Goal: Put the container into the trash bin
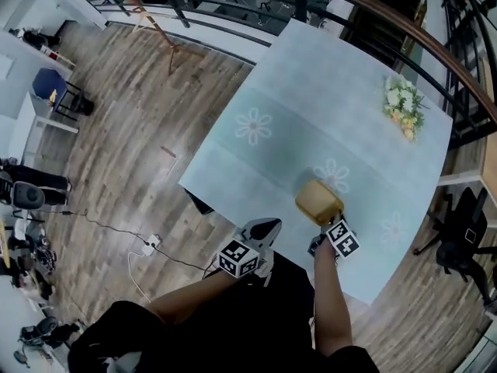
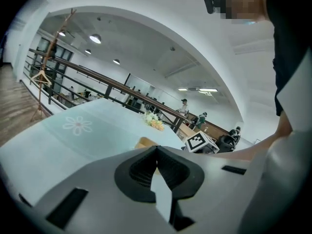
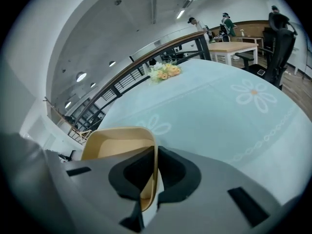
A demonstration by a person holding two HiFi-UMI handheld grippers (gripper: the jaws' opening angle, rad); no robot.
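You clamp the right hand-held gripper point(image 3: 155, 172) on one wall of the tan, rounded-square plastic container point(image 3: 117, 143) over the pale blue flowered counter point(image 1: 311, 115), a rim grip suited to dropping it; the left hand-held gripper point(image 2: 157, 152), closed and empty, hangs clear.

A tan container point(image 1: 318, 200) is held by its rim in the right gripper point(image 1: 324, 222) at the near edge of the blue table point(image 1: 311, 115). The left gripper point(image 1: 264, 225) is seen off that edge.

Bright, even indoor light; strong fisheye warping, dark corners.
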